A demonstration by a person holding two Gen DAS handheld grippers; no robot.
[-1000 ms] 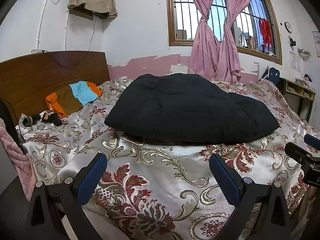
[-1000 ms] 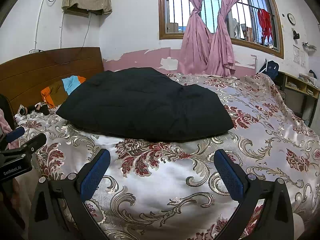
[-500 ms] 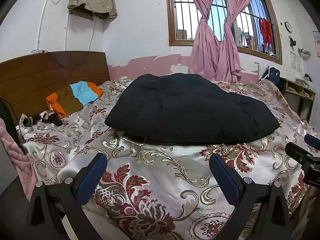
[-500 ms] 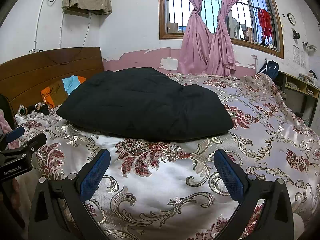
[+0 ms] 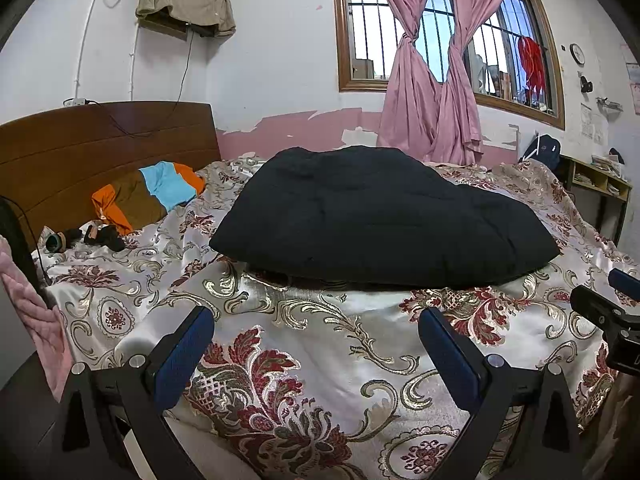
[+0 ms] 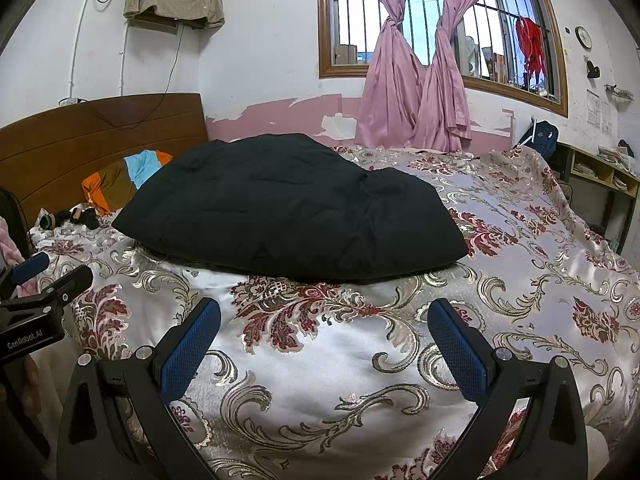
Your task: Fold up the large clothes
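My left hand-held gripper [image 5: 316, 336] hangs over the near edge of the bed [image 5: 360, 360], its blue pads spread wide with nothing between them. My right hand-held gripper [image 6: 324, 328] is just beside it, equally wide apart and empty, and each shows at the edge of the other's view. The black garment [image 5: 380, 216] lies on the patterned bedspread, well apart from both tools, already a compact, padded bundle. I judge the folding to be close to finished, or paused between folds, with both hands drawn back from the cloth. If another fold is due, I would need to reach forward, pinch the two near corners and carry them away from me. The bundle's long axis runs roughly left to right across the bed, its thicker, higher end towards the headboard [image 5: 100, 148] and its near hem facing me.
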